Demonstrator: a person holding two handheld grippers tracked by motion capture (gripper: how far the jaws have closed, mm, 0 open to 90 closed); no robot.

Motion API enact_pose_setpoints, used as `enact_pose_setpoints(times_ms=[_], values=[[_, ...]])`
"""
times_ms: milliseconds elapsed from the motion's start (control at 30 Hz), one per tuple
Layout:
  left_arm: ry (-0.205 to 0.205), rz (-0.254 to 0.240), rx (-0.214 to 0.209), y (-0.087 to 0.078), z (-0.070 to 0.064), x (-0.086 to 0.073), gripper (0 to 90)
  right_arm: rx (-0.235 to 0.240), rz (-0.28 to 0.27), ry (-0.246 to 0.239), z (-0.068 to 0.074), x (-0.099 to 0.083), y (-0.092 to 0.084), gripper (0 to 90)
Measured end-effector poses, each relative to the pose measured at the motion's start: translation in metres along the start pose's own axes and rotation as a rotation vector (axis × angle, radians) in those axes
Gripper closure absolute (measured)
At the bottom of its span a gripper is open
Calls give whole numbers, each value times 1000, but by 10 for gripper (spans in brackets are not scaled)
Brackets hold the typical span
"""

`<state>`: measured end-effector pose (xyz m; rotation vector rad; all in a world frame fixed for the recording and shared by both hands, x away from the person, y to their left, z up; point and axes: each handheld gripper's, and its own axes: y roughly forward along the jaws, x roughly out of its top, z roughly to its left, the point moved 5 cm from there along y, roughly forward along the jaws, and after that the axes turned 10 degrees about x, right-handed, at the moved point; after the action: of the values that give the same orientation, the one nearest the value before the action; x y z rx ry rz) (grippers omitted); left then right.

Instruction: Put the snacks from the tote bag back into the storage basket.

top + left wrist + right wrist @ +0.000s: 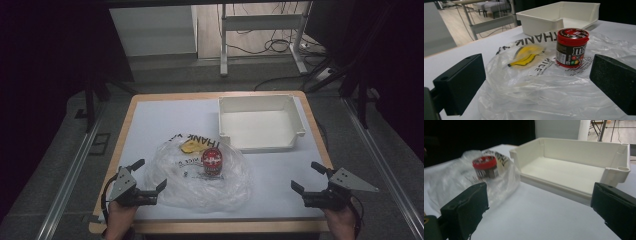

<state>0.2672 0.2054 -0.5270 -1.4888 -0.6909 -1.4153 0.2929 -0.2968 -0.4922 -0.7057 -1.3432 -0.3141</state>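
Both tools wait at the near edge of the white surface (280,175), nothing grasped. The left hand-held gripper (148,175) has its jaws apart just beside the crumpled clear plastic bag (200,187); the right hand-held gripper (307,178) is likewise spread, well apart from it. A red-lidded candy tub (212,162) stands upright at the bag, near the empty white plastic bin (260,122). Likely next: pinch the bag's edge.

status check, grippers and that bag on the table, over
Left gripper open at the plastic bag's near-left edge. Right gripper open, holding nothing, right of bag. Red-lidded candy jar upright on the bag. White bin empty behind.
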Motion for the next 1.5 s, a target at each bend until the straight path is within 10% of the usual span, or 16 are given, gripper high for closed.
enact_pose_setpoints(times_ms=[267,733,1500], values=[[-11,8,-11,-1,1,-2,0,-10,51,-4,-2,-4,5,16],[-20,-20,-31,-2,-3,1,0,44,-17,32,0,-2,8,15],[28,-39,-22,-5,-7,4,0,66,15,-54,10,3,19,14]])
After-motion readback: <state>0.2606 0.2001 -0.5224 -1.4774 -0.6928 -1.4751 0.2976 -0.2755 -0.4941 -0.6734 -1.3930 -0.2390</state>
